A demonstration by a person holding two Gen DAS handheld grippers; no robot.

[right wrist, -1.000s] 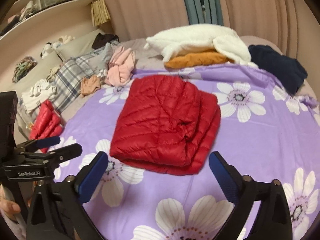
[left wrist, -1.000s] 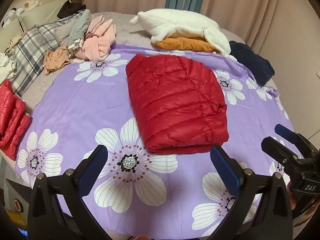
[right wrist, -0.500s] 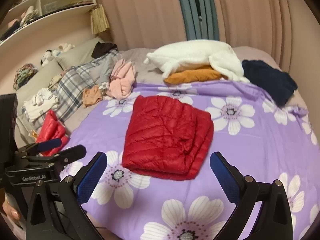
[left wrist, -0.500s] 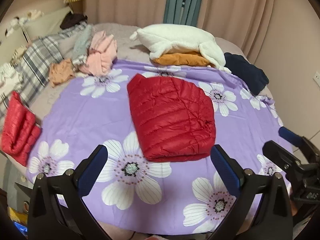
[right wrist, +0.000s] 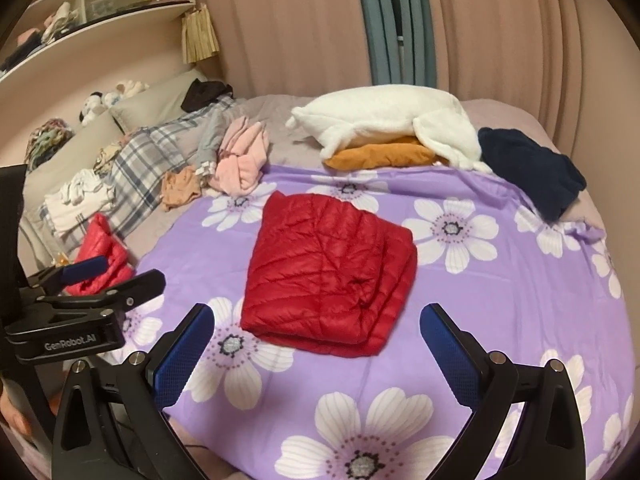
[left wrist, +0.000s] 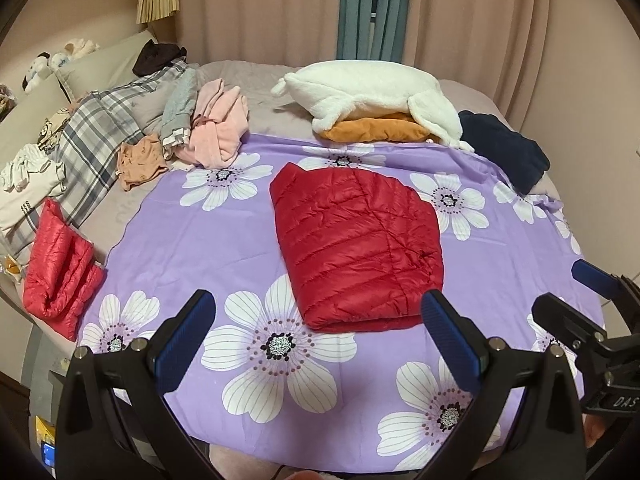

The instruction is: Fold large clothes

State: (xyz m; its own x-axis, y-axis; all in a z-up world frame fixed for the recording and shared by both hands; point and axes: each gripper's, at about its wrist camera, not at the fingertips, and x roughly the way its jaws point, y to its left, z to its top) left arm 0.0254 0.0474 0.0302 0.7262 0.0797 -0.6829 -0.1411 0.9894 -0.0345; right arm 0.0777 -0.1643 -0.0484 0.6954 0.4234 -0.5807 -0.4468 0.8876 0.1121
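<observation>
The red down jacket [left wrist: 356, 248] lies folded into a compact pad mid-bed on the purple floral sheet [left wrist: 200, 240], at twelve o'clock from both tools. The left gripper [left wrist: 316, 332] and right gripper [right wrist: 316, 340] hover empty, fingers spread wide. It looks light, puffy and slippery; pinching the stacked layers at the near folded edge should hold best.
</observation>
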